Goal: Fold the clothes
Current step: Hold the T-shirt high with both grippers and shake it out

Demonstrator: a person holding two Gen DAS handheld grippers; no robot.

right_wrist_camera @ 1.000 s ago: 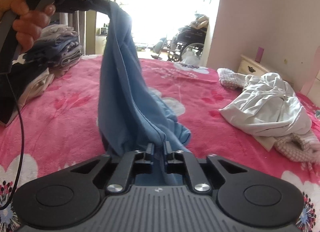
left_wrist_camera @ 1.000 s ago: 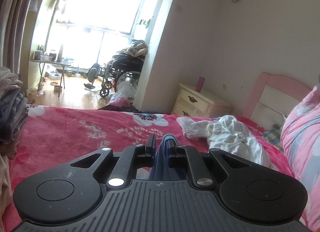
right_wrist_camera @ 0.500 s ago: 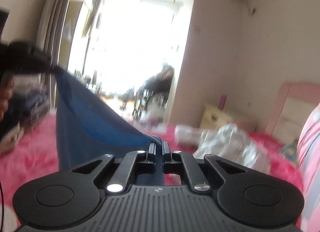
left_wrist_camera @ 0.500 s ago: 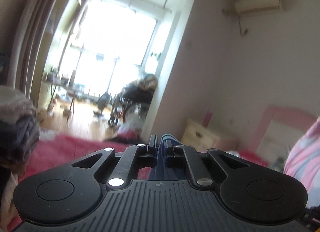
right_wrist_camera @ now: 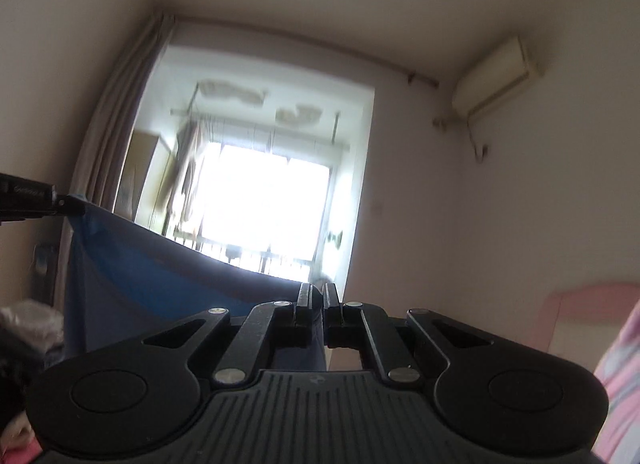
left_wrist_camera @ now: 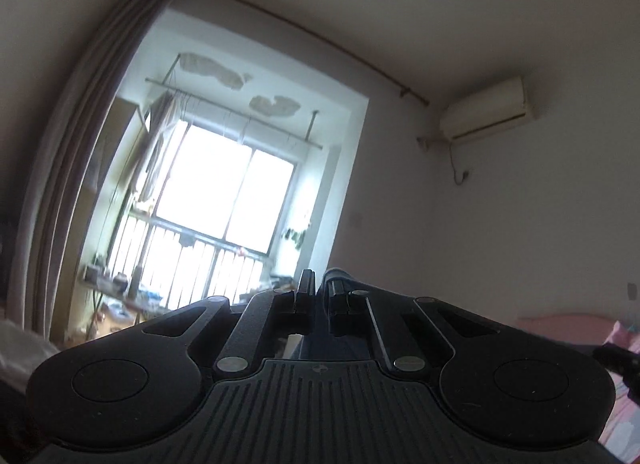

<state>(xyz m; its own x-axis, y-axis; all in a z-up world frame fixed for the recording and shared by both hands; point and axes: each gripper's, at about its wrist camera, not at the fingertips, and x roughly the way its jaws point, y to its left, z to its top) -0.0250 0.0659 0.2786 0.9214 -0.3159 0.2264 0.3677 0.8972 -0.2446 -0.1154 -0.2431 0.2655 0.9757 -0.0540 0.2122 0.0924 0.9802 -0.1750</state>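
The blue garment (right_wrist_camera: 152,276) hangs stretched in the air between the two grippers, its lower part cut off behind the right gripper's body. The right gripper (right_wrist_camera: 319,296) pinches one corner between closed fingers. The left gripper (left_wrist_camera: 319,284) clamps dark cloth too, hard to make out in shadow. Both cameras tilt up toward the window (left_wrist_camera: 224,200); the bed is mostly hidden.
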